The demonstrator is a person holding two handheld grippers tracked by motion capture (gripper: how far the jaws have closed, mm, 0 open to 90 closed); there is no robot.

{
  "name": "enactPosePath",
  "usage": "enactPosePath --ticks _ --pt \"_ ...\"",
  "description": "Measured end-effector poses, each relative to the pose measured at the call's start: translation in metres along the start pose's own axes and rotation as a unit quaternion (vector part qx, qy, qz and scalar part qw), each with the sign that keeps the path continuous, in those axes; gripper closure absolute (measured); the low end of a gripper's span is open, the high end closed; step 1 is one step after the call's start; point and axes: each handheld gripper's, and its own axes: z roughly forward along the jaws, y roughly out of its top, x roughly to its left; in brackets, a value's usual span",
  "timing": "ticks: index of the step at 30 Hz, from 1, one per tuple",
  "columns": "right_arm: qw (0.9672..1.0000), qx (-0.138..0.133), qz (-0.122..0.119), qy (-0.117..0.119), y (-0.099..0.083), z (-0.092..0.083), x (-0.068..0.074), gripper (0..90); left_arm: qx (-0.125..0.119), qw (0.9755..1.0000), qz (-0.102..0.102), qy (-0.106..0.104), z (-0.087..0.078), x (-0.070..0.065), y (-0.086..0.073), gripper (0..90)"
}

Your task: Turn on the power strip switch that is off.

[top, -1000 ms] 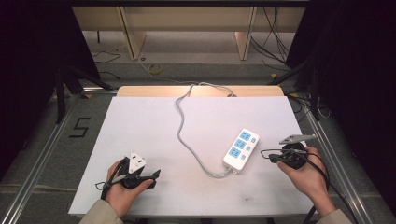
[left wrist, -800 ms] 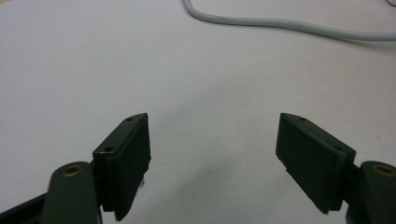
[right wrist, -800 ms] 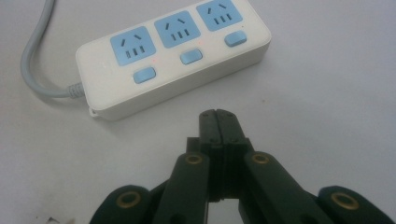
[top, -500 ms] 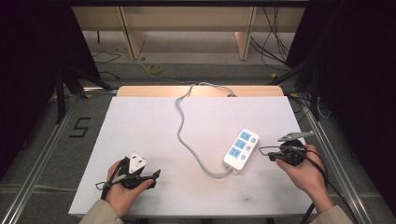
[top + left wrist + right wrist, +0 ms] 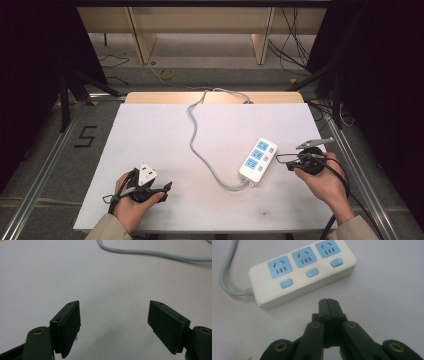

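Right gripper view: closed, empty right tongs [image 5: 328,302] should press one blue switch [image 5: 312,272] squarely on the power strip [image 5: 272,293]; left tongs [image 5: 113,327] wide.

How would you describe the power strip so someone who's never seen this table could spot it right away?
Start at the white table and follow the grey cable from its far edge toward the near right. It ends at the power strip, a white bar lying flat just ahead of the shut right gripper. Its three blue sockets, each with a blue button, set it apart.
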Motion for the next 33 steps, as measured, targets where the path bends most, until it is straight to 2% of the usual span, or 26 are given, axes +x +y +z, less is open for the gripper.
enactPosePath --ticks 33 --pt "0.9997 0.025 -0.005 -0.004 0.019 0.005 -0.005 90.0 0.001 1.0000 0.001 -0.001 0.001 -0.001 0.000 26.2"
